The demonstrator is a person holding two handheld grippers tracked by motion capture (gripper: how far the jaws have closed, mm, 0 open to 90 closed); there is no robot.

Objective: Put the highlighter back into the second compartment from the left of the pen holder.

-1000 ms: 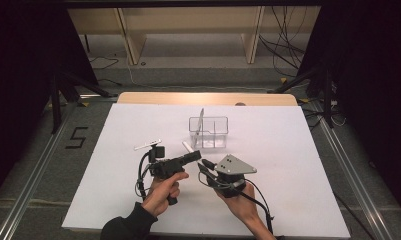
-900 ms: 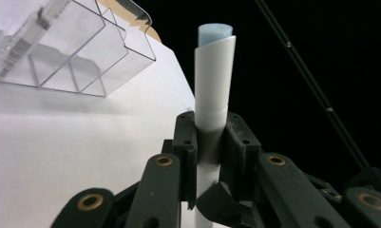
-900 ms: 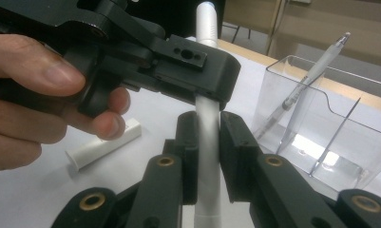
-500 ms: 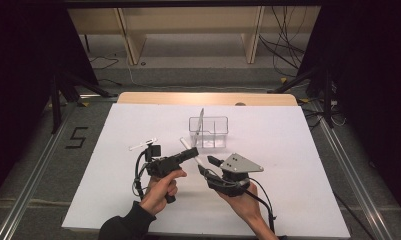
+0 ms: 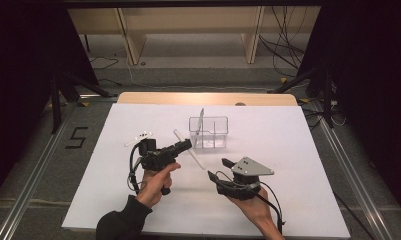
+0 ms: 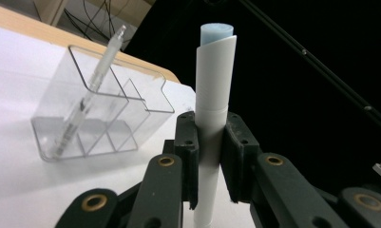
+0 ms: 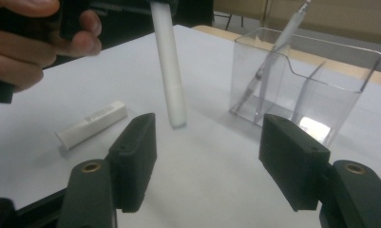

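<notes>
My left gripper (image 5: pixel 186 145) (image 6: pixel 212 130) is shut on a long white marker (image 5: pixel 195 157) (image 6: pixel 215 80) (image 7: pixel 169 71), gripping it near the middle; its blue-grey end sticks out past the jaws. A clear divided organizer (image 5: pixel 214 134) (image 6: pixel 131 102) (image 7: pixel 316 76) stands just beyond, with a clear pen (image 5: pixel 201 119) (image 6: pixel 90 95) (image 7: pixel 273 52) leaning in one compartment. My right gripper (image 5: pixel 219 168) (image 7: pixel 207 161) stands open low over the table, jaws wide apart and empty, facing the marker's lower end and the organizer.
A short white tube (image 5: pixel 138 137) (image 7: pixel 90 123) lies flat on the white table (image 5: pixel 288 150), left of the left gripper. The person's left hand (image 7: pixel 36 38) holds the left gripper close by. Dark frame posts flank the table.
The right gripper has drawn back toward the person and a little to the right, away from the left gripper. The left gripper keeps the marker in about the same place.
</notes>
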